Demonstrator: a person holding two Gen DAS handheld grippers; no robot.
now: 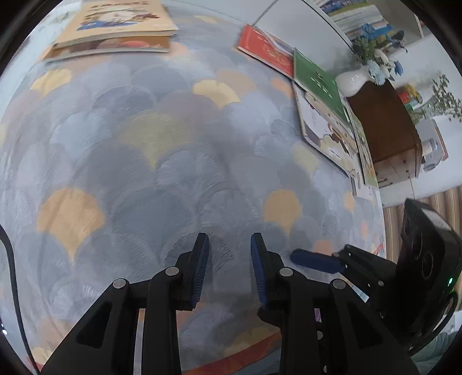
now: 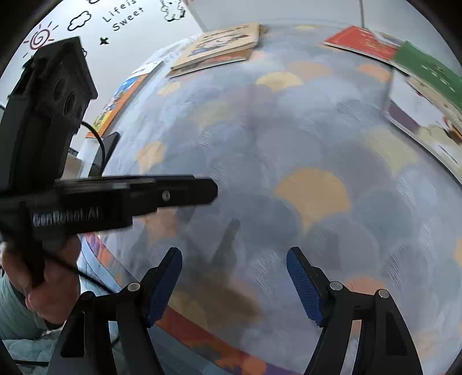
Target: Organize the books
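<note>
both grippers hang over a round rug [image 1: 161, 161] with a blue and yellow fan pattern. the left gripper [image 1: 229, 259] has its jaws narrowly parted with nothing between them. the right gripper [image 2: 234, 277] has its jaws spread wide, also empty. a tan stack of books [image 1: 115, 26] lies at eleven o'clock in the left wrist view, and a red book [image 1: 265, 49], a green book [image 1: 316, 79] and picture books [image 1: 332, 138] lie at two o'clock.

At the far edge of my rug [image 1: 161, 138] two tan picture books [image 1: 115, 26] lie flat, stacked one on the other. Along its right edge a red book [image 1: 265, 49], a green book [image 1: 317, 80] and a white illustrated one [image 1: 329, 135] lie flat, overlapping in a loose row.
</note>
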